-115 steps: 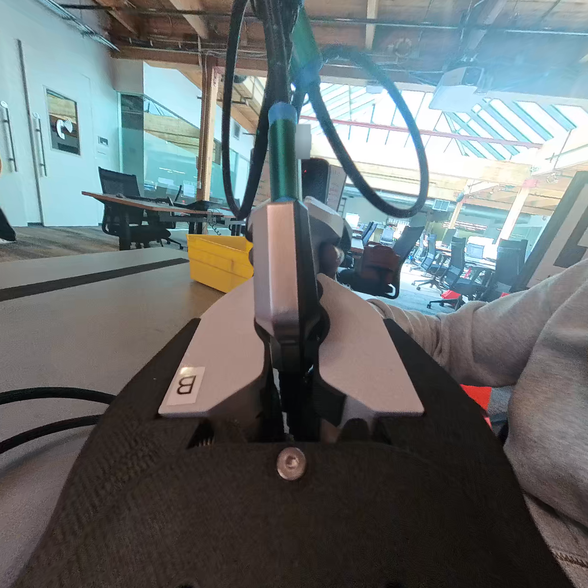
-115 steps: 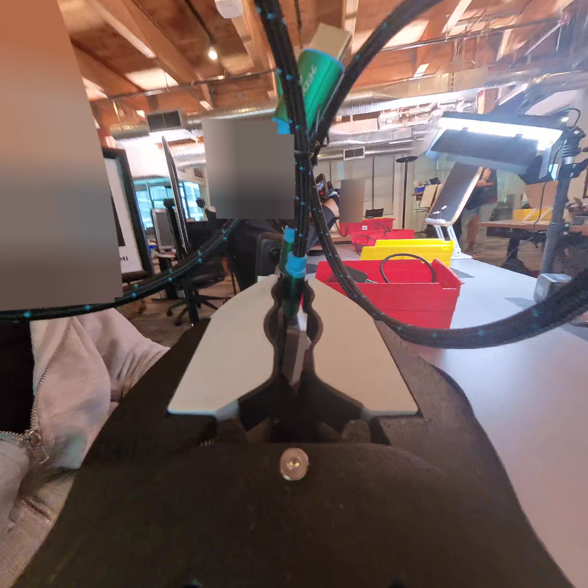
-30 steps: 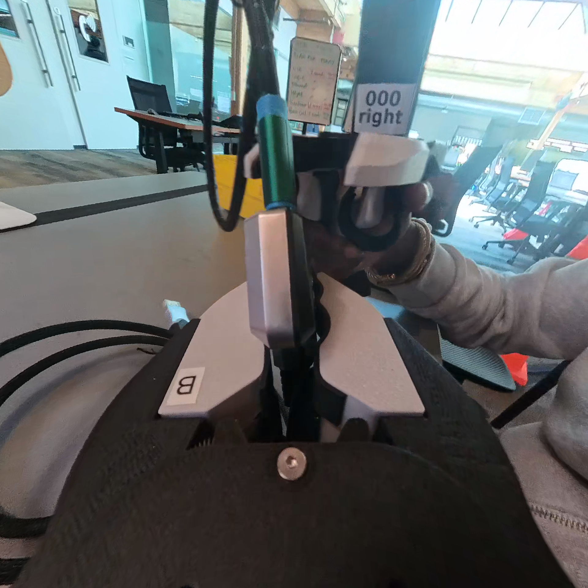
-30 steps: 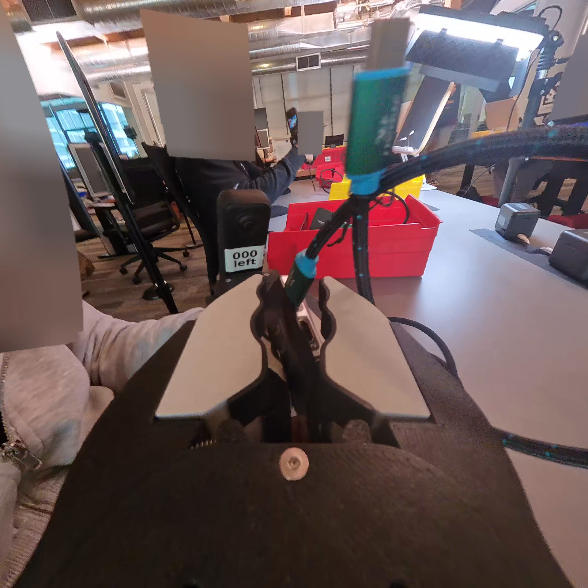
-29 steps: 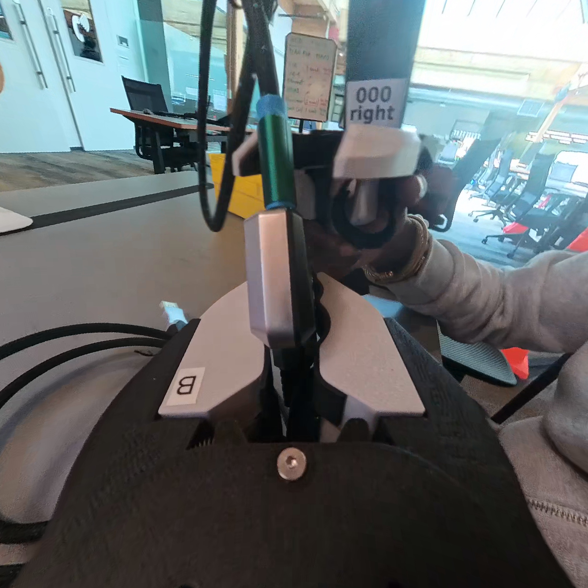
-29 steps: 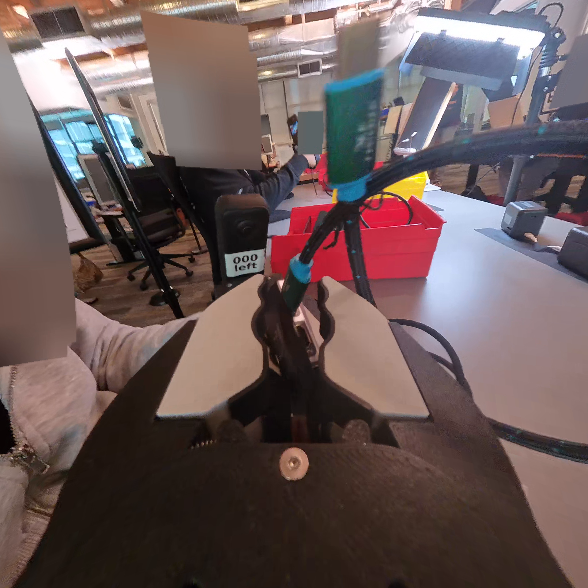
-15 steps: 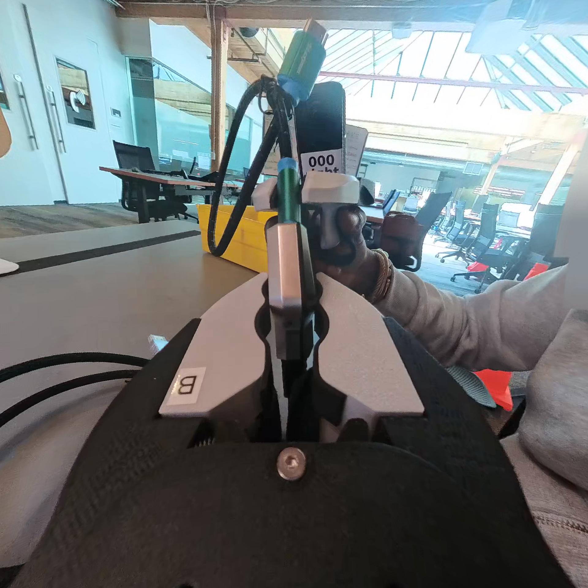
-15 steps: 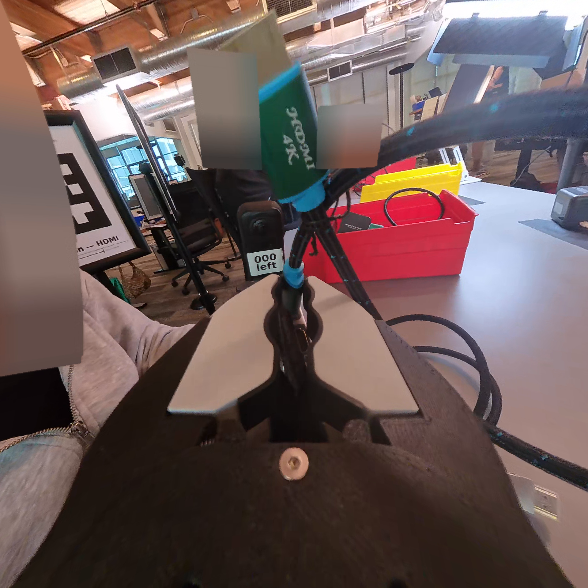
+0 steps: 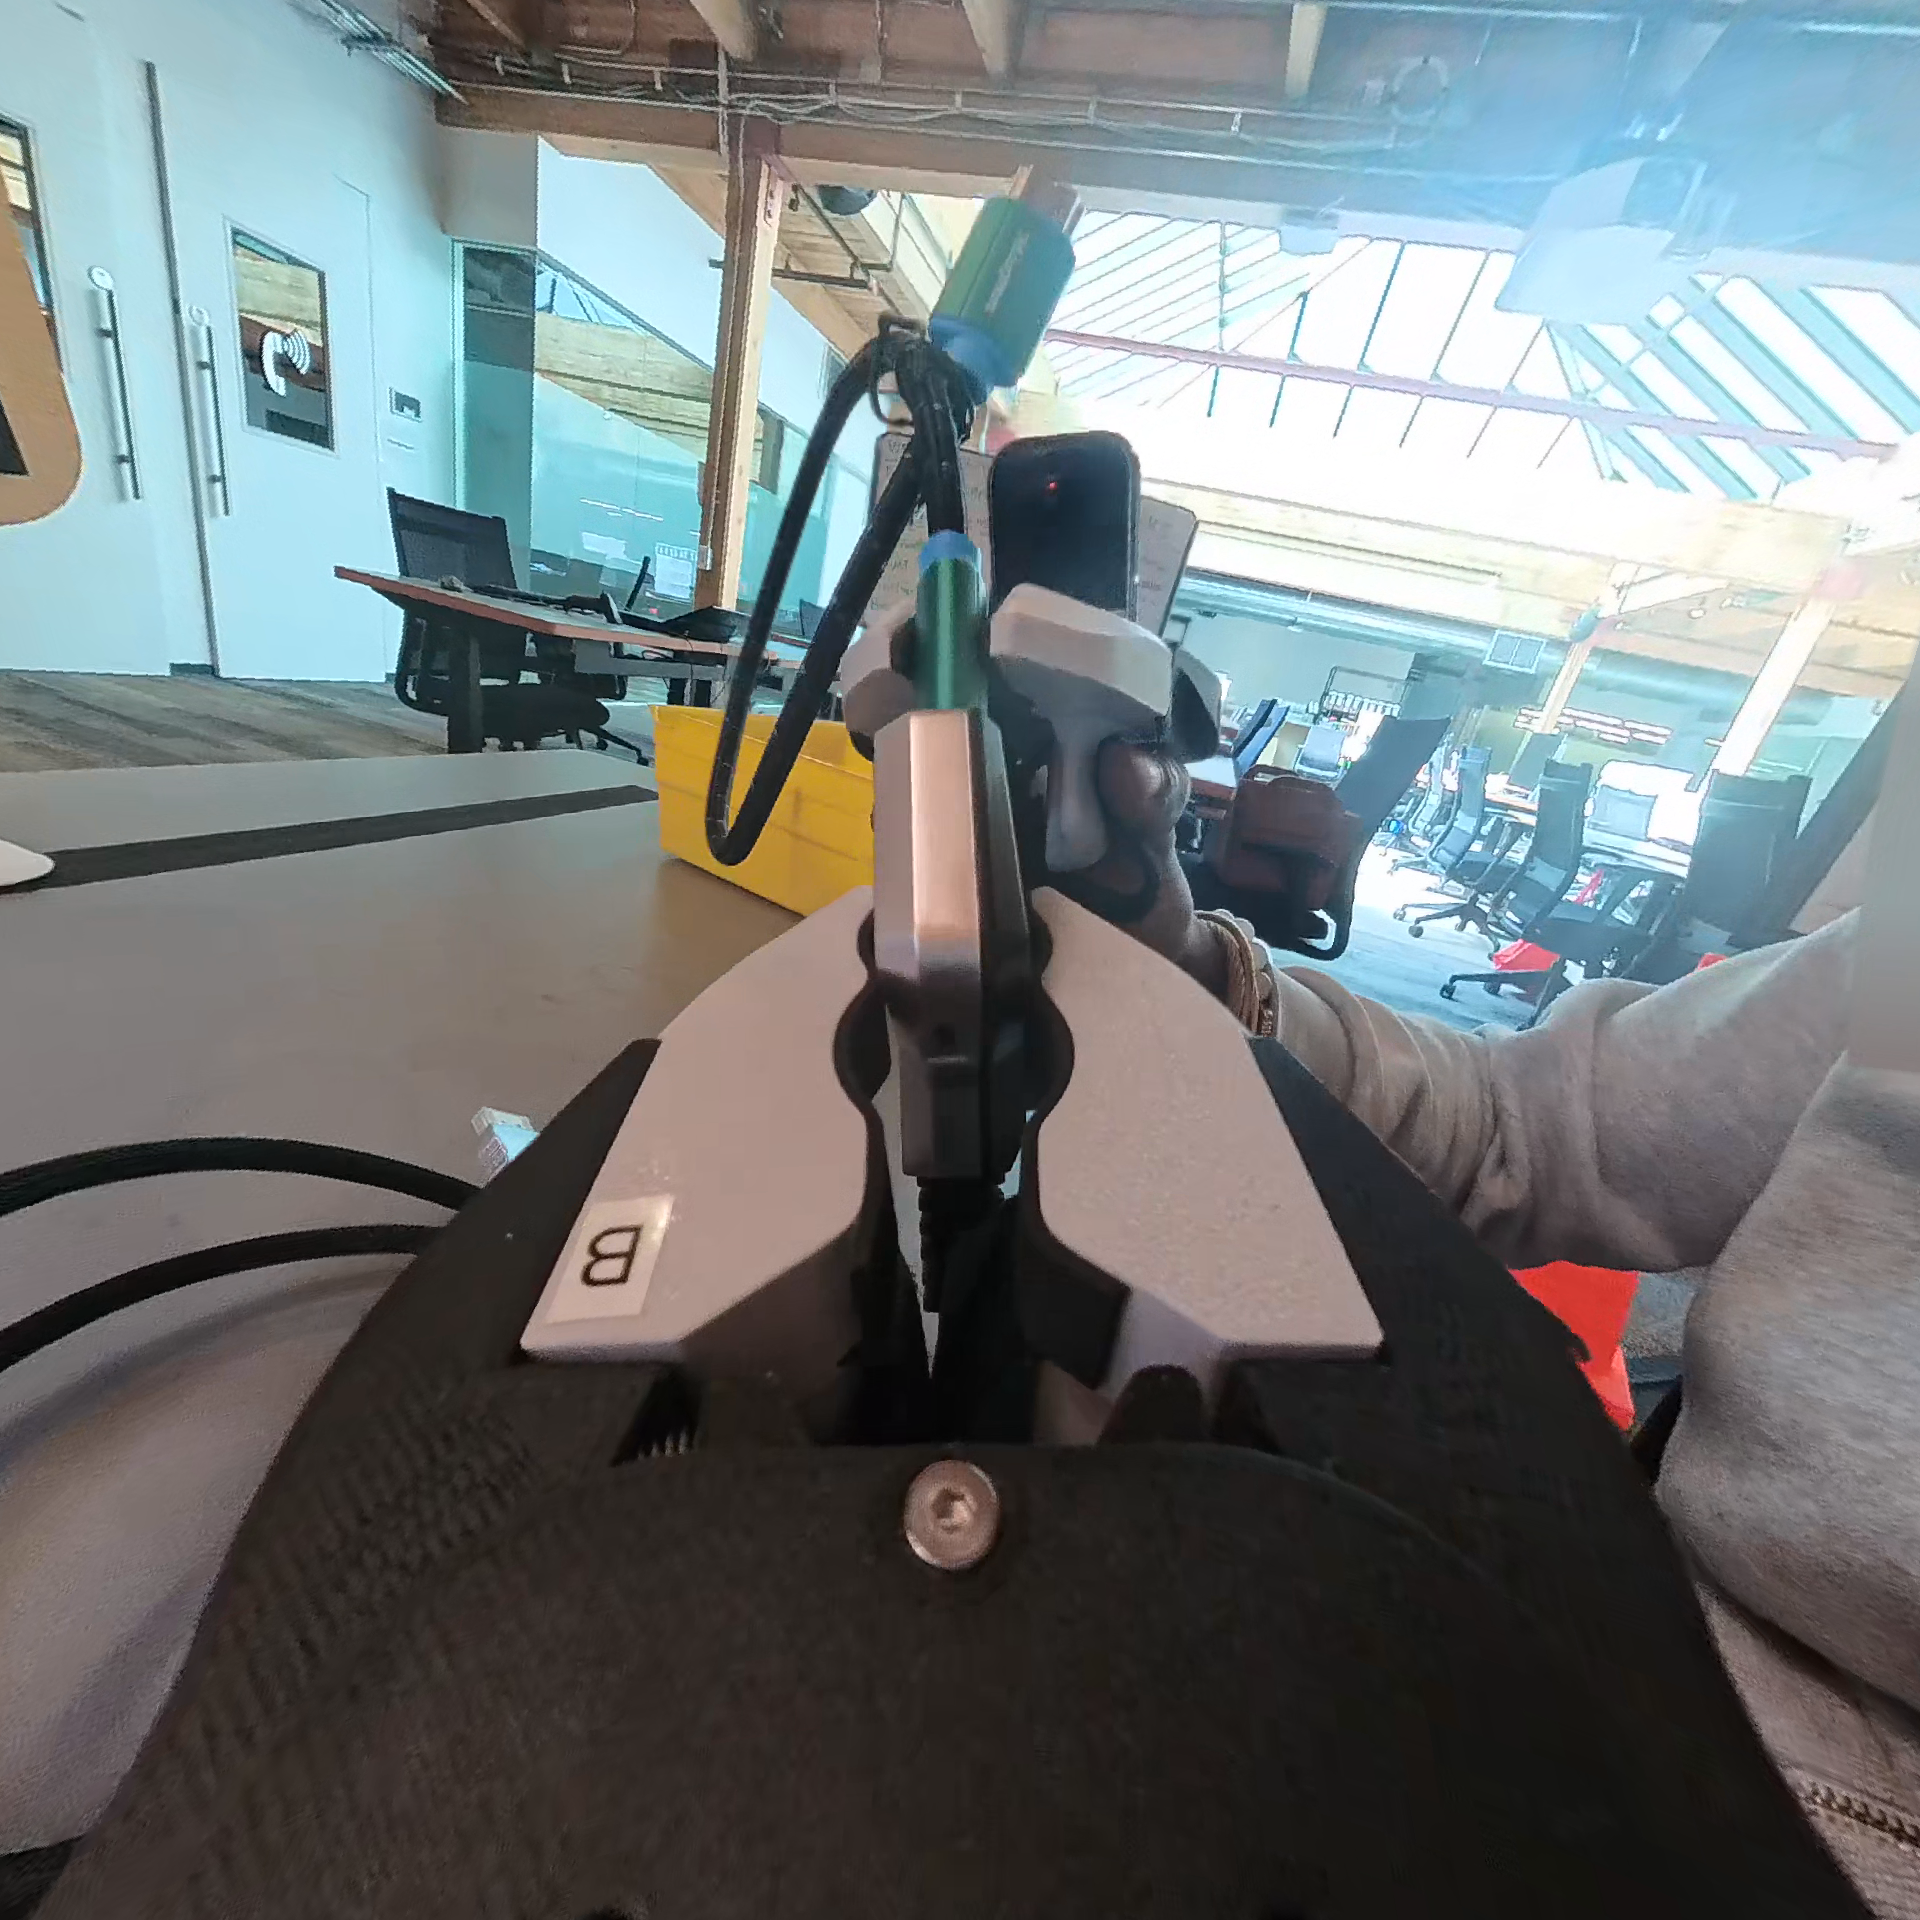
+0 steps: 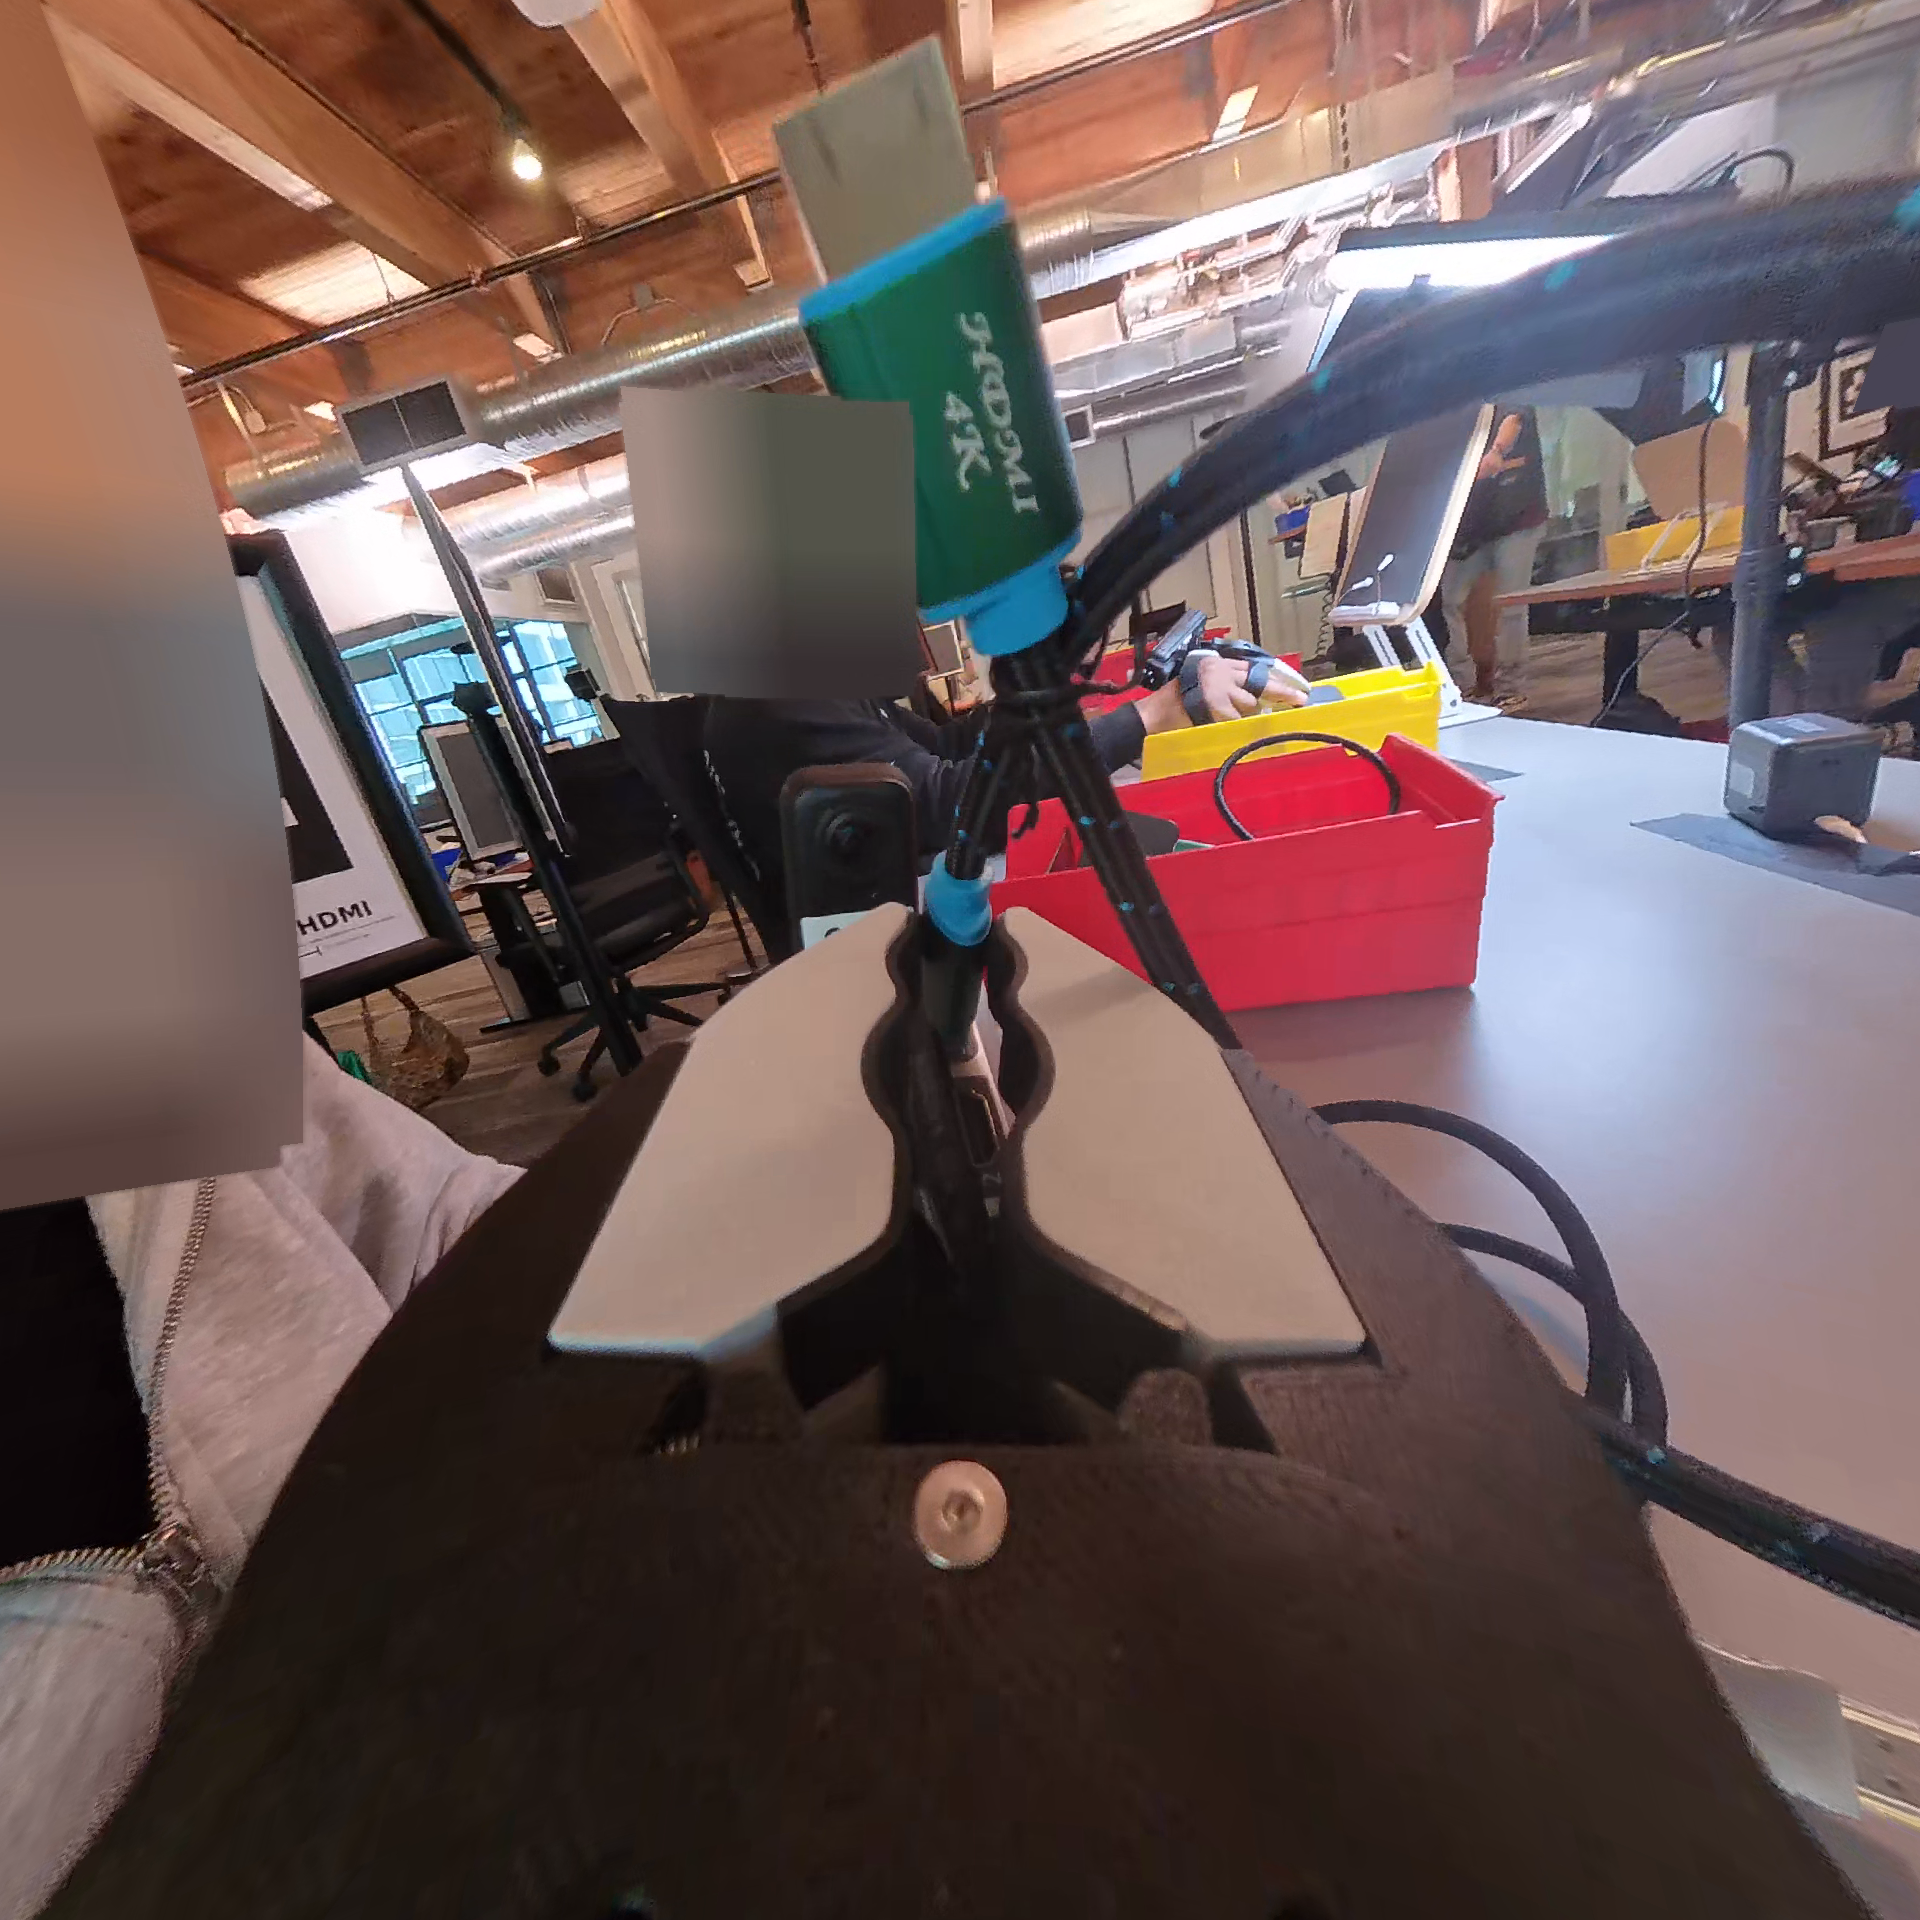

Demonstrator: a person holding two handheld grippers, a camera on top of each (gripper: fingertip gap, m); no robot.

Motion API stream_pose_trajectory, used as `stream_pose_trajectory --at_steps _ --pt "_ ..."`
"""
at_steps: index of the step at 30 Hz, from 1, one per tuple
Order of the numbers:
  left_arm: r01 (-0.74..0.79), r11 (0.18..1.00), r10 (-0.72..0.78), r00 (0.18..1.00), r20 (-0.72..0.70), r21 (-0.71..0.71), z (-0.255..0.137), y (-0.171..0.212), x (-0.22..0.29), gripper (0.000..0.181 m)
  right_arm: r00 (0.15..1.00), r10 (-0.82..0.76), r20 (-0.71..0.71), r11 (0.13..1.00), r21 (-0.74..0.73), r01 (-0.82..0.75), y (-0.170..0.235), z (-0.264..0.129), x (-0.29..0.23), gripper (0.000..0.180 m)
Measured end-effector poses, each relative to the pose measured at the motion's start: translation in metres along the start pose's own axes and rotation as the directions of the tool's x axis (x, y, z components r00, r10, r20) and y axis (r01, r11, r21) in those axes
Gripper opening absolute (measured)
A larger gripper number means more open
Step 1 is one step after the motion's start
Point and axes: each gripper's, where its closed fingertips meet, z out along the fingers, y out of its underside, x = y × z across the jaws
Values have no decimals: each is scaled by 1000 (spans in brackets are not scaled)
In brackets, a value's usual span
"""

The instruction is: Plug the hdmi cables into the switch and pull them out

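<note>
My left gripper is shut on a silver HDMI switch, held edge-on and upright above the table. A green HDMI plug with a blue collar sits in the switch's top end. My right gripper is shut on that plug; it also shows in the left wrist view, facing me. The switch shows deep between the right fingers. A second green plug hangs free and points upward; it also shows in the left wrist view. Black braided cables loop from both plugs.
The grey table carries black cables and a yellow bin. In the right wrist view a red bin, a yellow bin and a small grey box stand on it. A grey sleeve is at the right.
Both grippers have tilted upward with the switch and plug still joined. The free green plug has swung across the right wrist view. Both grips are unchanged.
</note>
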Motion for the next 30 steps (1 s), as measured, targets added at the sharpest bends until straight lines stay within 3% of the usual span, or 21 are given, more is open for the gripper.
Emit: stream_pose_trajectory --at_steps 8,9,10,11,12,13,14,16,18,20,23,25,30 --pt "13 999 -13 1000 9 45 -3 -7 -1 21 999 0 -39 998 68 3 -5 4 2 10" --pt "11 999 -11 1000 13 37 -4 -6 -2 21 999 12 -52 992 124 -5 -13 2 4 12" --pt "-9 999 9 1000 3 -35 -4 6 1 20 996 55 -74 946 322 -29 -45 -15 10 11" --pt "-45 997 44 999 -17 -60 -3 11 9 20 991 119 -62 838 541 -67 -89 -50 19 11" --pt "-80 996 79 997 -21 -49 -4 11 14 20 988 141 -59 757 650 -69 -120 -85 26 11" --pt "-77 997 77 997 2 -28 -6 8 13 20 989 97 -111 770 639 -4 -135 -105 25 11" --pt "-46 999 46 999 24 10 -9 2 7 20 982 19 -186 857 509 80 -134 -109 21 11" --pt "38 997 -41 998 54 69 -16 -7 -6 20 922 -122 -367 987 53 152 -102 -120 28 12" --pt "73 995 -76 996 43 67 -18 -8 -8 20 773 -268 -575 957 -249 146 -87 -164 41 12" --pt "40 998 -42 999 28 47 -15 -6 -3 20 680 -313 -663 904 -427 0 -76 -214 40 12" --pt "12 999 -13 1000 17 37 -13 -4 1 20 532 -329 -780 851 -490 -192 -70 -285 43 12" --pt "34 998 -35 999 21 43 -14 -5 -1 20 477 -283 -832 823 -466 -324 -56 -322 50 12" --pt "49 998 -50 998 24 49 -15 -5 -3 20 363 -184 -914 728 -375 -574 1 -379 77 14"
